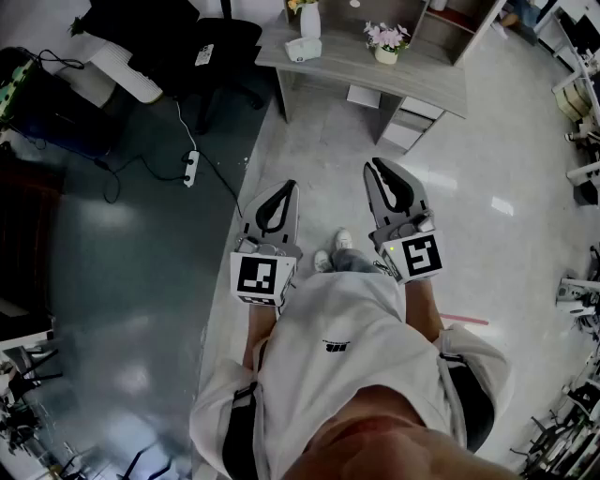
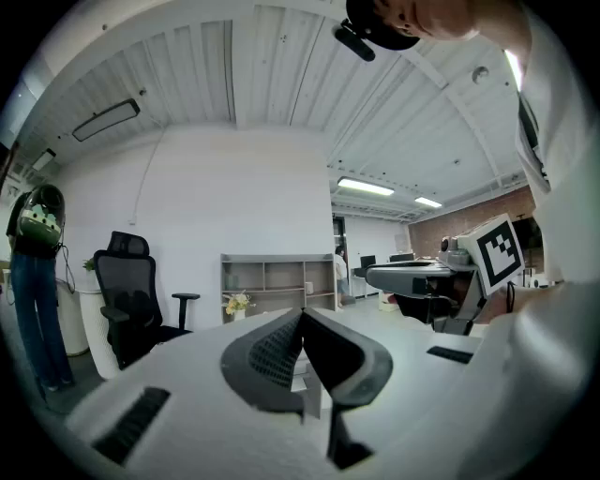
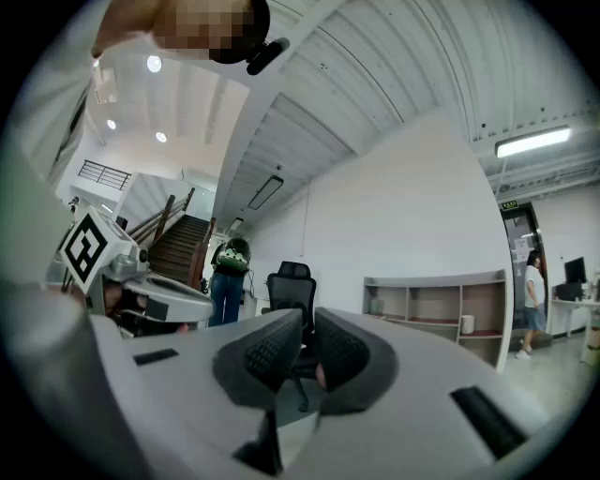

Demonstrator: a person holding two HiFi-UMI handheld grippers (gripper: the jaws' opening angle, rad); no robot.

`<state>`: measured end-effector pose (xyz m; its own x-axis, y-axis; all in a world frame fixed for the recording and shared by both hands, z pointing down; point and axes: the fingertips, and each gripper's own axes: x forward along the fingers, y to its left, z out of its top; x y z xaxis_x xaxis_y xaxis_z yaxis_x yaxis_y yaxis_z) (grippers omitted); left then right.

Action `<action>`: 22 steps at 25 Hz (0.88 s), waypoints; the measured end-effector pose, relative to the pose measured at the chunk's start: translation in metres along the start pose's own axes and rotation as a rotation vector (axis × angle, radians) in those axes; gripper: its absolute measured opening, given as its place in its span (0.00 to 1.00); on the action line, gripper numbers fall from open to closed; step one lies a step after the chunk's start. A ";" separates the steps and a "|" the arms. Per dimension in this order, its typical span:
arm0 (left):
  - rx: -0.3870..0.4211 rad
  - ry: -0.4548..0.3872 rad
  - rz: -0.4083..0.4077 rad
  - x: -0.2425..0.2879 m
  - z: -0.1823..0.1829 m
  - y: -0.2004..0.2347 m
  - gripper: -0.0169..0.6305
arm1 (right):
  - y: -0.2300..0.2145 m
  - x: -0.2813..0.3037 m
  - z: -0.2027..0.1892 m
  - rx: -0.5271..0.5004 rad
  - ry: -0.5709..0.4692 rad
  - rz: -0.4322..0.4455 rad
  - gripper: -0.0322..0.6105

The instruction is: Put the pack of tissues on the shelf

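I stand on a pale floor some way in front of a grey open shelf unit point(image 1: 375, 70) and hold both grippers level toward it. On its top lies a white pack point(image 1: 303, 49) that looks like the tissues, between a white vase point(image 1: 310, 19) and a pot of pink flowers point(image 1: 386, 42). My left gripper point(image 1: 286, 187) has its jaws shut with nothing in them; its tips meet in the left gripper view point(image 2: 302, 315). The right gripper point(image 1: 378, 167) is also shut and empty point(image 3: 308, 323). The shelf unit point(image 2: 278, 279) stands far ahead in both gripper views point(image 3: 441, 309).
A black office chair point(image 1: 211, 47) stands left of the shelf unit. A power strip with its cable point(image 1: 190, 167) lies on the darker floor at left. A person with a backpack point(image 3: 228, 281) stands near a staircase. Desks and equipment line the right edge point(image 1: 581, 103).
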<state>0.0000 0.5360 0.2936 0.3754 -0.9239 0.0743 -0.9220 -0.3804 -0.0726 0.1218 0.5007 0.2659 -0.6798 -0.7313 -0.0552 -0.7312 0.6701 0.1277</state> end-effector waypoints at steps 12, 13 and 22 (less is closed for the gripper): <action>0.002 0.019 0.016 0.021 0.000 0.017 0.07 | -0.014 0.026 -0.004 0.016 -0.011 0.004 0.11; 0.001 0.023 0.018 0.023 -0.001 0.019 0.07 | -0.015 0.030 -0.004 0.019 -0.012 0.007 0.11; 0.000 0.030 0.043 0.061 -0.008 0.041 0.07 | -0.036 0.068 -0.020 0.024 0.001 0.042 0.12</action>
<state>-0.0154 0.4644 0.3034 0.3320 -0.9378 0.1013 -0.9373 -0.3400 -0.0762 0.1034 0.4241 0.2769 -0.7097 -0.7028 -0.0494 -0.7034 0.7028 0.1064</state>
